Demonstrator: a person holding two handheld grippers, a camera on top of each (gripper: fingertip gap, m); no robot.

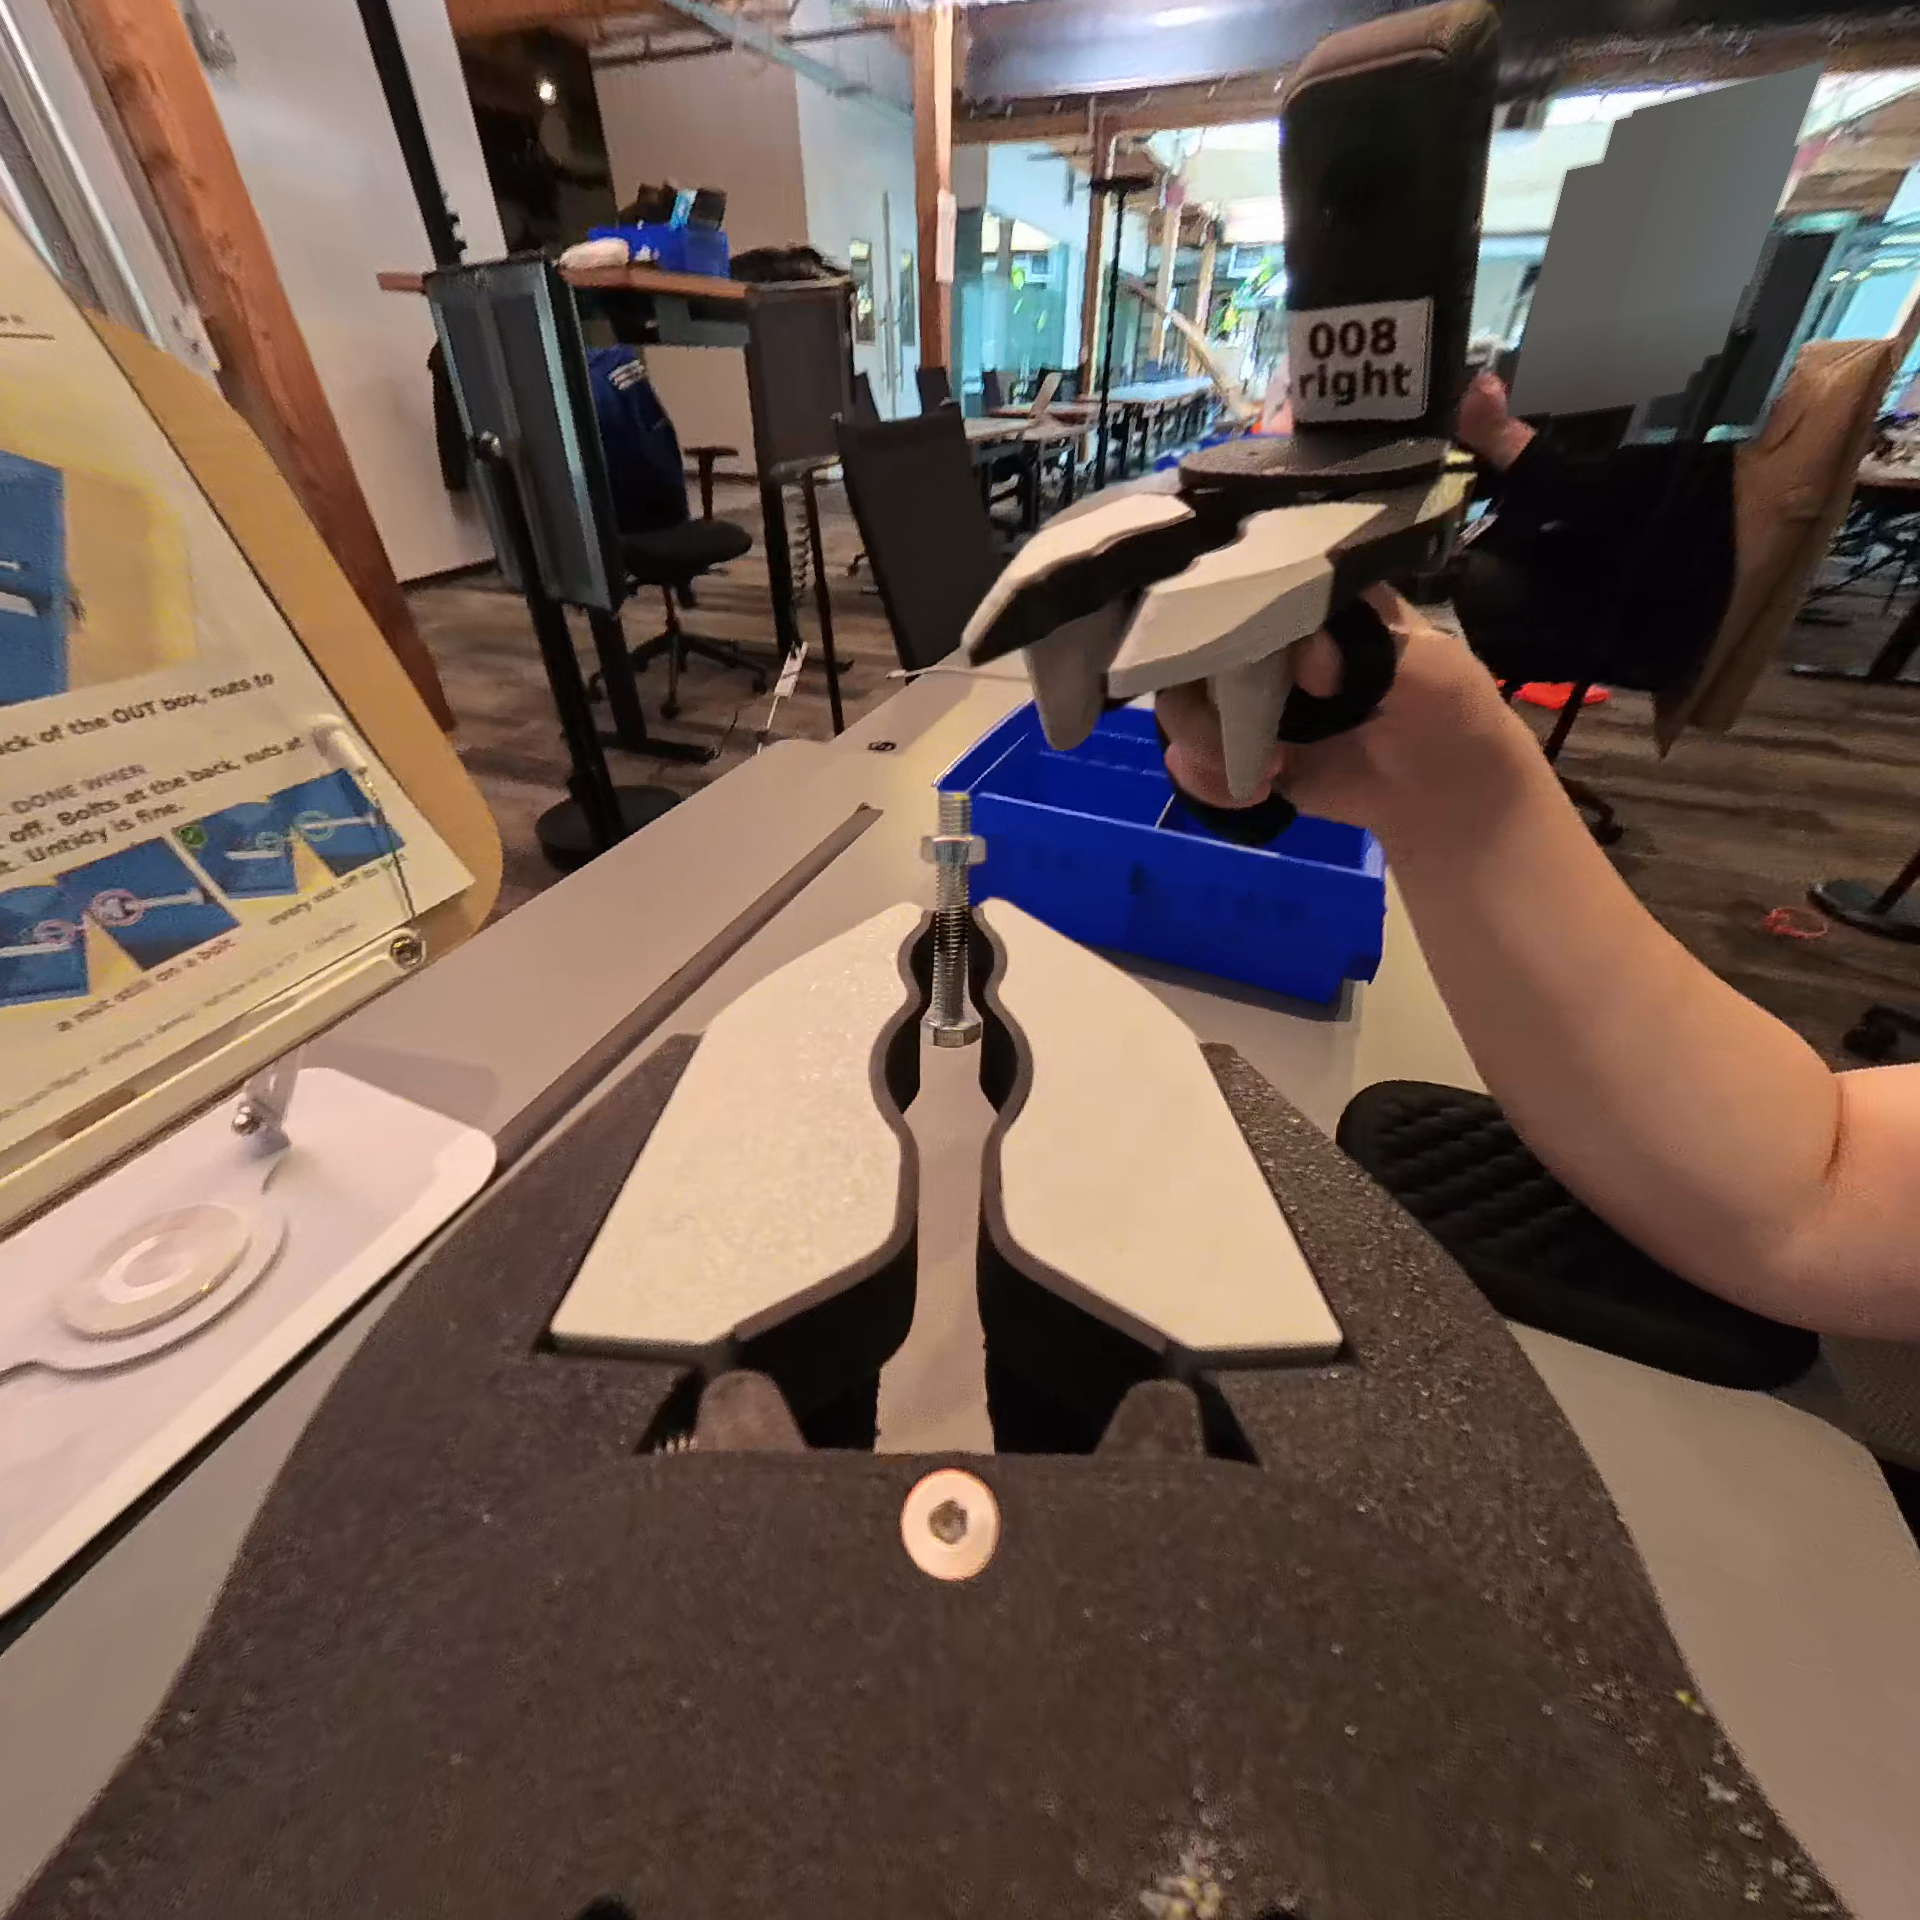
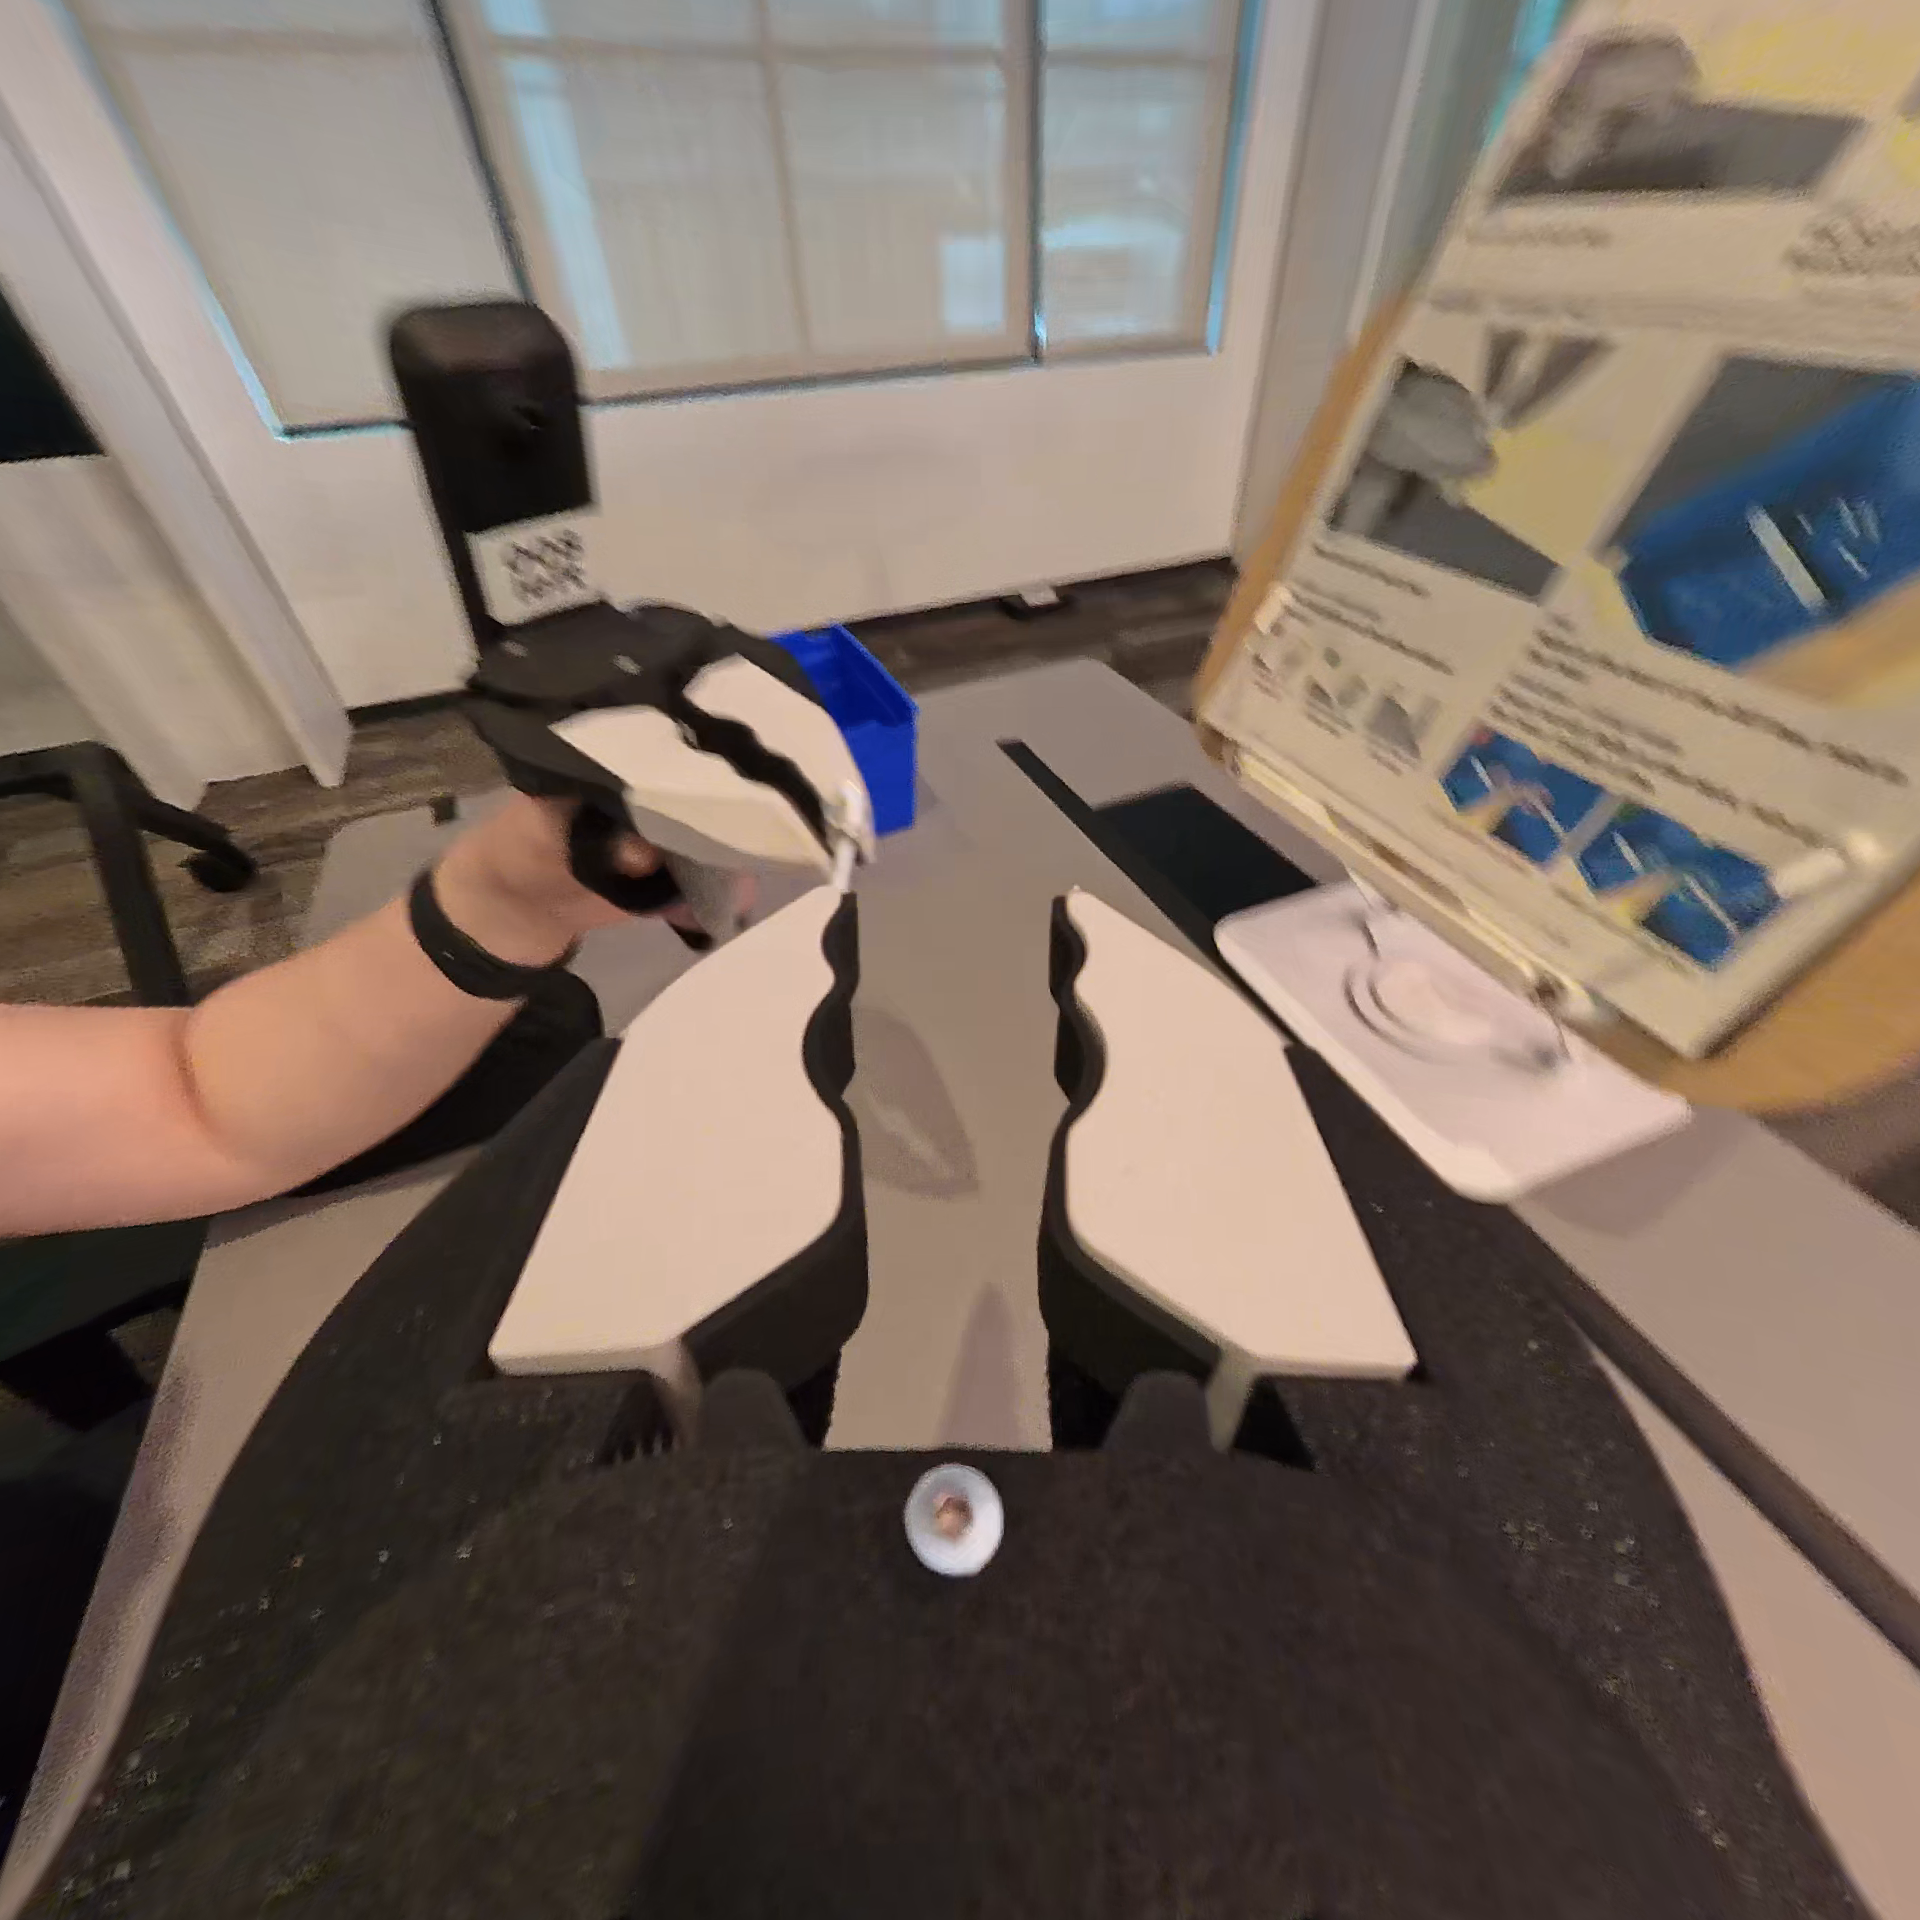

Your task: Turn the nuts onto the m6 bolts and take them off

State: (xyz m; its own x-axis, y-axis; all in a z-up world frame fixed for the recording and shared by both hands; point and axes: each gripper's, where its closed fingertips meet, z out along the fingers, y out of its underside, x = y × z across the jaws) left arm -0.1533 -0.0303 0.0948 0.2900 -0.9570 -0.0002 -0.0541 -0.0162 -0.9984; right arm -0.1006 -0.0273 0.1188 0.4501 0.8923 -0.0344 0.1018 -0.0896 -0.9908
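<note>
Left wrist view | left tool (image 1: 951, 961) pinching upright bolt (image 1: 950, 935), nut (image 1: 952, 850) above tips | right tool (image 2: 956, 914) spread, empty

The grey counter (image 1: 1226, 1049) has a dark slot (image 1: 717, 956) running along it. A blue divided bin (image 1: 1164, 883) sits on it to the right of the slot; to the slot's left a white base plate (image 1: 260, 1247) carries a tilted instruction board (image 1: 208, 748).
</note>
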